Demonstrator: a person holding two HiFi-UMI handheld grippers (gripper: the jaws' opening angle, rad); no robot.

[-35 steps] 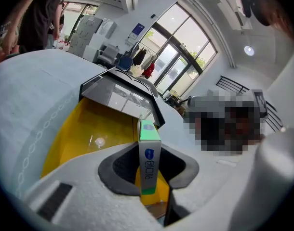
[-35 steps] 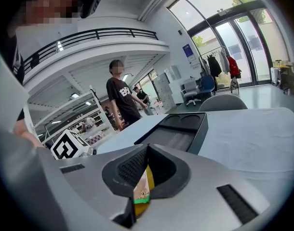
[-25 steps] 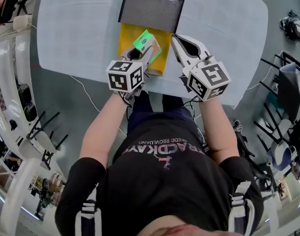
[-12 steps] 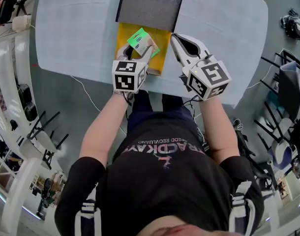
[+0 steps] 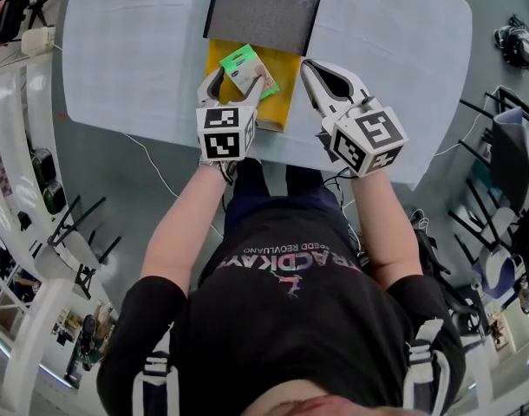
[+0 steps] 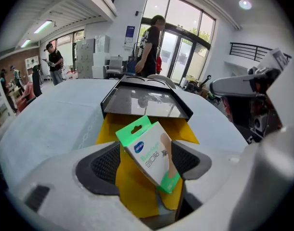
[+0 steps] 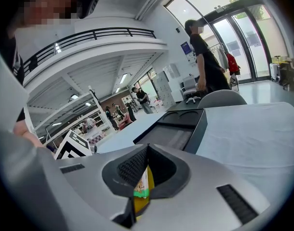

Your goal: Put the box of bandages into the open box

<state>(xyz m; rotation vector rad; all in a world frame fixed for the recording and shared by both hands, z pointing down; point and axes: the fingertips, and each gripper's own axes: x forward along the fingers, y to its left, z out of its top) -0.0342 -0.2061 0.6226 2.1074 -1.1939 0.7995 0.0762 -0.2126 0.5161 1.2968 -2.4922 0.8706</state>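
The green-and-white box of bandages [image 5: 244, 66] [image 6: 154, 155] leans tilted over the open yellow box [image 5: 279, 102] [image 6: 107, 130] at the table's near edge. My left gripper [image 5: 234, 82] [image 6: 144, 160] straddles it. Its jaws have just been opening and stand wide. The bandage box is loose between the pads, with a clear gap on the left side. My right gripper [image 5: 306, 66] [image 7: 146, 150] rests just right of the yellow box with its tips together and nothing in them. Past its tips in the right gripper view I glimpse the bandage box [image 7: 142, 184].
The box's black lid [image 5: 263, 11] [image 6: 144, 102] lies open behind the yellow box on the pale table [image 5: 134, 50]. A person [image 6: 149, 42] stands beyond the table's far side. Chairs and racks crowd the floor on both sides.
The left gripper moved forward over the yellow box and its jaws spread apart. The bandage box went from gripped to loose and sank lower. The right gripper stayed still.
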